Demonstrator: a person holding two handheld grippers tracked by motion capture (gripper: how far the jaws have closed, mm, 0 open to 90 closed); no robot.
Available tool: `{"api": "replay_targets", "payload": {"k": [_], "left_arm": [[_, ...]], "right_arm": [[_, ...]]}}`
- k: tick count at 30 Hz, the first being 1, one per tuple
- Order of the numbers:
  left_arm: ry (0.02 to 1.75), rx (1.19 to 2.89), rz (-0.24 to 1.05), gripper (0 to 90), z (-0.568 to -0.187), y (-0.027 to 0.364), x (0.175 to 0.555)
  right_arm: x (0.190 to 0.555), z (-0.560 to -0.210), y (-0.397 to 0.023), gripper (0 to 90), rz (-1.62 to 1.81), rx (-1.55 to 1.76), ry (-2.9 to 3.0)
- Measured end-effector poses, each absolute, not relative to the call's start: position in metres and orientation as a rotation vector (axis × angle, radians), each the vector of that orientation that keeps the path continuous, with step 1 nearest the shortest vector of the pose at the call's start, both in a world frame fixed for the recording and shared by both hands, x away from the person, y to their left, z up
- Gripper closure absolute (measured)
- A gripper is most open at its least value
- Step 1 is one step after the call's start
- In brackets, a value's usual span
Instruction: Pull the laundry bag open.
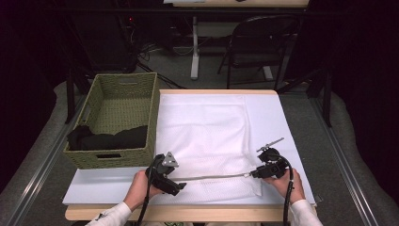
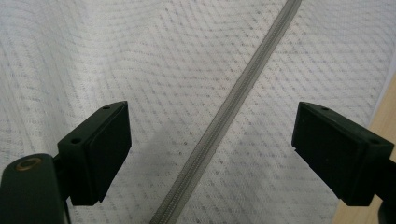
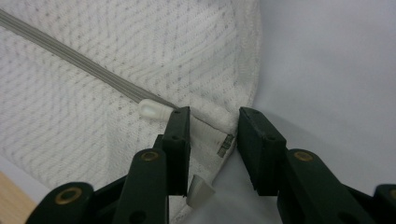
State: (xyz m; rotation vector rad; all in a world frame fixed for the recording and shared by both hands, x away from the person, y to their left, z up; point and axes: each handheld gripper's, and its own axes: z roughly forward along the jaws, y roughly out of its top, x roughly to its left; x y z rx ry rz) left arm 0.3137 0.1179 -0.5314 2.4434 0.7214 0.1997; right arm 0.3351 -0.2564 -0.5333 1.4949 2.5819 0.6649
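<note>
Black jaws of the right claw (image 3: 212, 123) stand close to either side of the mesh bag's (image 1: 202, 129) corner hem, just beside the white zipper pull (image 3: 152, 109). A narrow gap remains on the right side, so whether the pads already pinch the fabric cannot be told; treat the grip as unconfirmed. The left claw (image 2: 210, 149) is released, jaws wide apart, straddling the grey zipper (image 2: 233, 107) without touching it.

Location of work: the white mesh bag lies flat on a white sheet (image 1: 282, 113) on the counter (image 1: 216, 92). Its zipper runs along the near edge between the two claws. A green woven basket (image 1: 155, 94) holding dark cloth (image 1: 106, 138) stands at the left, touching the sheet's edge.

Step in hand, as judged: anchoring the bag at the zipper end, preparatory to working the zipper.

Next move requires:
1. Confirm the right claw clamps the corner hem, not the pull.
2. Bring the left claw down on the zipper tape or the mesh beside it.
3. Keep tension along the zipper line; slack mesh is likely to bunch.
</note>
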Motion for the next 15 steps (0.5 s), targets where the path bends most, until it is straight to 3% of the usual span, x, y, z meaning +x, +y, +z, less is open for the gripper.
{"api": "replay_targets", "payload": {"k": [15], "left_arm": [[0.714,2.443,0.186,12.6,-0.5326,0.1133,0.3137]], "right_arm": [[0.335,-0.5335,-0.2519,63.8,0.615,1.523,2.553]]}}
